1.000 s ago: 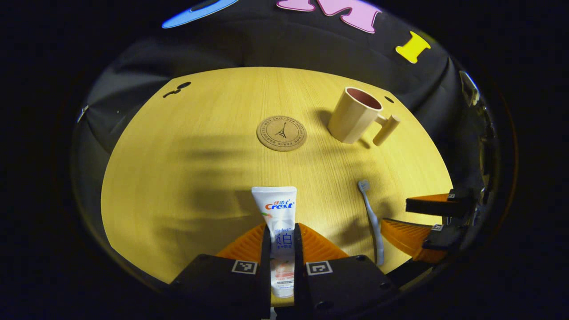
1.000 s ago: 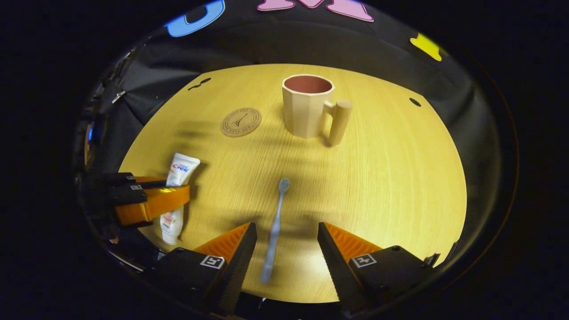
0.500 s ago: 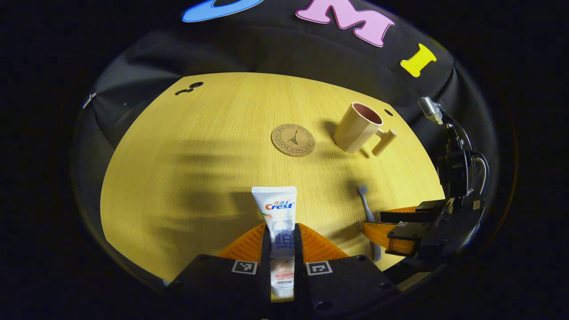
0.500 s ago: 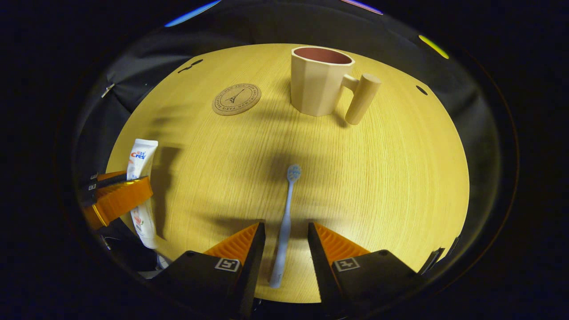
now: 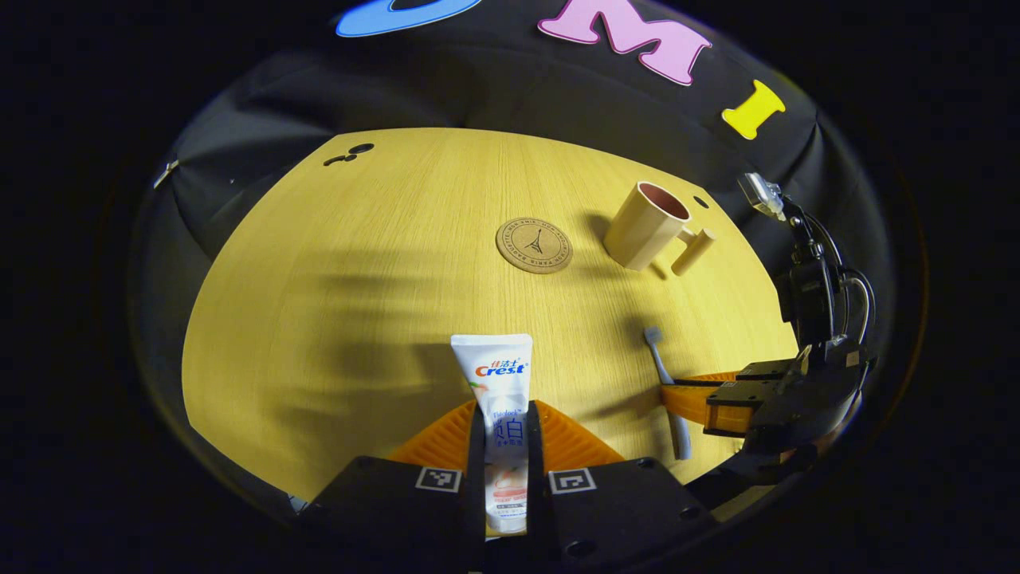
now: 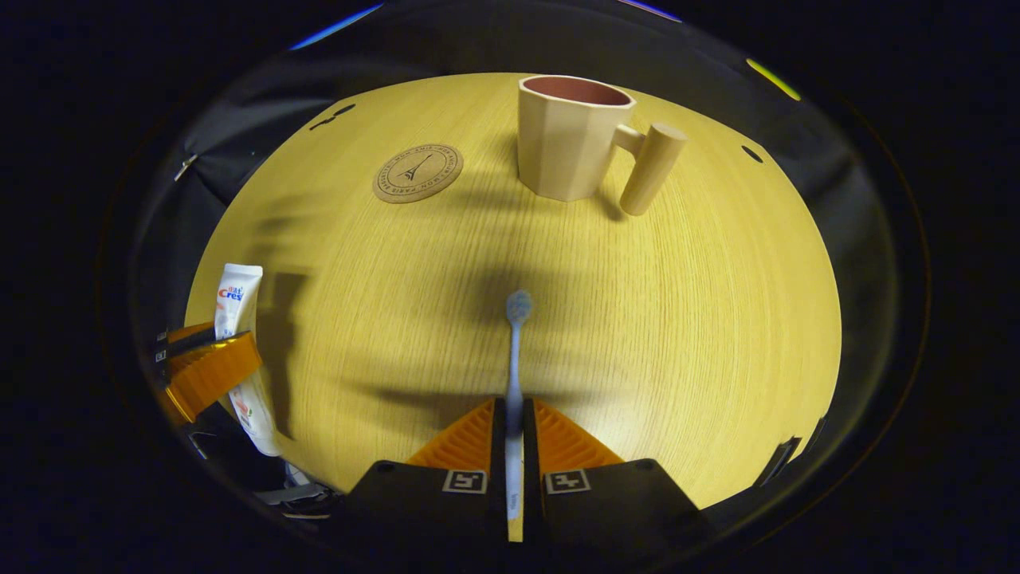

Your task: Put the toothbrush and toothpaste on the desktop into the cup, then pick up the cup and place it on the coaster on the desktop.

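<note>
My left gripper is shut on the white toothpaste tube, which sticks out forward between its orange fingers, above the wooden desktop. My right gripper is shut on the handle of the pale blue toothbrush, bristles pointing ahead. In the left gripper view the right gripper grips the toothbrush at the right. The beige cup with a peg handle stands upright ahead of the right gripper; the cup is also far right in the left gripper view. The round cork coaster lies left of it.
The left gripper with the toothpaste tube is at the left edge of the right gripper view. Small dark holes mark the desktop's far left corner. Black cloth walls surround the table. A cable and bracket rise above the right gripper.
The right gripper's fingers closed from wide open onto the toothbrush handle. The left gripper kept its hold on the tube and drew back a little from the cup and coaster.
</note>
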`<state>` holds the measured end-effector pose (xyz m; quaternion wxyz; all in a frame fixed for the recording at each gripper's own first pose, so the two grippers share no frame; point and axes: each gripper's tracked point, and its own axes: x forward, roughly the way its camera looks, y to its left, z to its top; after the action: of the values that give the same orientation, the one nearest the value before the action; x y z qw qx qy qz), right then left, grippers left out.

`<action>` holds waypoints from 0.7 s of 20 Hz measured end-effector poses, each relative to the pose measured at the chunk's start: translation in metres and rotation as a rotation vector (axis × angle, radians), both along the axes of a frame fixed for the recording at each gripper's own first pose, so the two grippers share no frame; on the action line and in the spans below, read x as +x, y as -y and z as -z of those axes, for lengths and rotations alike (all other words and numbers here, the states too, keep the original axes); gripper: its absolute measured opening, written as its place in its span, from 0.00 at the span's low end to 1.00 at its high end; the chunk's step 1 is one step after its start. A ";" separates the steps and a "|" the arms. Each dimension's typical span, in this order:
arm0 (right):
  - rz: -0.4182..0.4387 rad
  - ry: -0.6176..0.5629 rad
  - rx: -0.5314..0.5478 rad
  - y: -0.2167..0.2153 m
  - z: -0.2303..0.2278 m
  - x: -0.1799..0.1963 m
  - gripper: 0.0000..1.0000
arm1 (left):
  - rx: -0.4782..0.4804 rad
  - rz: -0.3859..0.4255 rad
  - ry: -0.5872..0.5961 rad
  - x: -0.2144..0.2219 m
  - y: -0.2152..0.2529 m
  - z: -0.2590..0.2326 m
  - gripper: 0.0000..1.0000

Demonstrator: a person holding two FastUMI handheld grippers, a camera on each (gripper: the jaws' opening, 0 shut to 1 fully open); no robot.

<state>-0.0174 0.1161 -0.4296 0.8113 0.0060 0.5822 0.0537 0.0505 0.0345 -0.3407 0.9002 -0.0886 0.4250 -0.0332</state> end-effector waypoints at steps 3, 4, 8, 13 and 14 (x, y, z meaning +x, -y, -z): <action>-0.020 0.032 0.013 0.001 -0.001 -0.003 0.09 | -0.015 -0.008 0.016 0.000 0.004 -0.004 0.30; -0.029 0.038 0.028 0.001 -0.003 -0.007 0.10 | -0.027 -0.010 0.027 0.001 0.005 -0.007 0.30; 0.000 0.166 0.178 -0.004 -0.036 0.004 0.09 | -0.121 0.013 0.141 0.014 0.023 -0.038 0.25; 0.053 0.339 0.266 0.021 -0.092 0.025 0.10 | -0.203 0.035 0.366 0.048 0.047 -0.109 0.24; 0.056 0.371 0.275 0.028 -0.104 0.027 0.09 | -0.224 0.055 0.415 0.060 0.055 -0.124 0.24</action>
<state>0.0099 0.0879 -0.3254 0.8972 0.1226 0.4098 0.1101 0.1101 -0.0204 -0.2166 0.9516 -0.1676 0.2266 -0.1224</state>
